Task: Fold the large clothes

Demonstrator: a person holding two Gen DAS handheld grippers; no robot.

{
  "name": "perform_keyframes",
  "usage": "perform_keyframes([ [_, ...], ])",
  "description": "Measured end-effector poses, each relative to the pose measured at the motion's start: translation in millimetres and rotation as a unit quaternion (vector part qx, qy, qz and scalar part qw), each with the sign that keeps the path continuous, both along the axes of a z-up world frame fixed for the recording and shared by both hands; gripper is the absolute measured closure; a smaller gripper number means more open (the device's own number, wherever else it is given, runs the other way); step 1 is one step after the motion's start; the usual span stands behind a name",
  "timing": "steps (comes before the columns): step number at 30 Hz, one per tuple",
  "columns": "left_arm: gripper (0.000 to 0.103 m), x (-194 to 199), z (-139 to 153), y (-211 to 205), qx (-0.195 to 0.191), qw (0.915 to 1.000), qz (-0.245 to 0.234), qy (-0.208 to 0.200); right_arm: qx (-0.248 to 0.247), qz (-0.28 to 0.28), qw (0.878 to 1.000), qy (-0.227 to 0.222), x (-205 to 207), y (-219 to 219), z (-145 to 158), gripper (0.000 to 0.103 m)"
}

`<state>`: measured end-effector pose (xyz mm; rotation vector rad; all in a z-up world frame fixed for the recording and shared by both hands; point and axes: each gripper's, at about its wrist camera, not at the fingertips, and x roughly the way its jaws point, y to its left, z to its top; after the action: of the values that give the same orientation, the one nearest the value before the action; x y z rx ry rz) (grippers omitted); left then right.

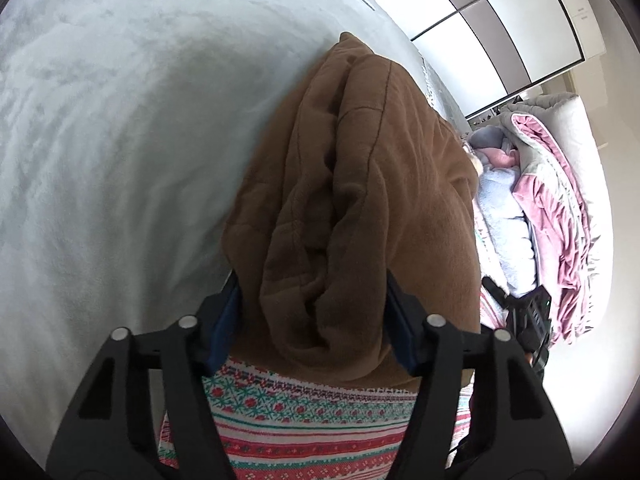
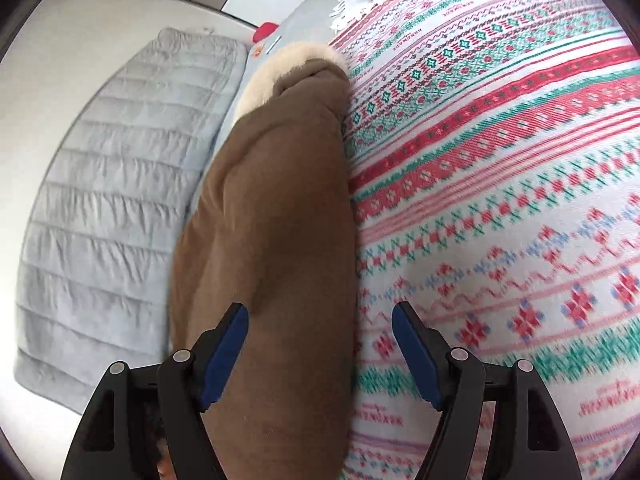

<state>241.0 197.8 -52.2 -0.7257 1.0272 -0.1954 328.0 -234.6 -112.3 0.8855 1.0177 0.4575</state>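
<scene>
The brown coat (image 1: 360,200) fills the frame's center, bunched thickly and pinched by the left gripper (image 1: 316,320). The right gripper (image 2: 320,344) sits spread around the coat's edge. Mid-fold, I judge; next, lay it flat on the patterned blanket (image 2: 500,200).

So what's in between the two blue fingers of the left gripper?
A thick bunch of the brown coat fills the gap of the left gripper, seen in the left wrist view.

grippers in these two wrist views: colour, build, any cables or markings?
Both alike. Left gripper and right gripper: matte black plastic linkage arms with triangular cutouts, silver pivot pins, dark blue pads on the fingers. No markings or cables visible on them.
</scene>
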Motion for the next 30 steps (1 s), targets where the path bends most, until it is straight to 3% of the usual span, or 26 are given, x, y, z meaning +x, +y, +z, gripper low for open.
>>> perform_keyframes([
  [3,0.040,2,-3,1,-0.004,1.0000,0.001,0.001,0.014,-0.006,1.000,-0.007,22,-2,-2,0.028],
  [6,0.031,2,-10,4,-0.029,0.9995,0.009,0.002,0.016,-0.020,1.000,-0.010,51,1,-3,0.028],
  [8,0.029,5,-11,2,-0.019,0.9998,-0.006,0.003,0.018,-0.026,0.999,-0.009,73,4,-4,0.028],
  [18,0.037,7,-9,-4,0.009,0.9999,-0.008,0.001,0.010,-0.018,1.000,-0.006,142,26,-10,0.014],
  [21,0.044,7,-6,-7,0.019,0.9998,-0.006,-0.005,-0.009,-0.006,1.000,-0.020,148,32,-5,0.013],
  [23,0.051,7,-3,-11,0.033,0.9994,-0.009,-0.010,-0.023,-0.004,0.999,-0.031,146,35,-1,0.020],
  [24,0.053,8,0,-15,0.045,0.9988,-0.013,-0.011,-0.021,-0.002,0.999,-0.036,144,36,0,0.033],
  [25,0.056,9,3,-18,0.061,0.9979,-0.018,-0.012,-0.015,-0.004,0.999,-0.039,142,38,3,0.039],
  [27,0.058,11,7,-24,0.076,0.9969,-0.021,-0.008,-0.037,-0.008,0.999,-0.039,138,41,10,0.045],
  [30,0.061,15,7,-19,0.061,0.9980,-0.012,0.004,-0.084,-0.003,0.995,-0.048,136,51,25,0.055],
])
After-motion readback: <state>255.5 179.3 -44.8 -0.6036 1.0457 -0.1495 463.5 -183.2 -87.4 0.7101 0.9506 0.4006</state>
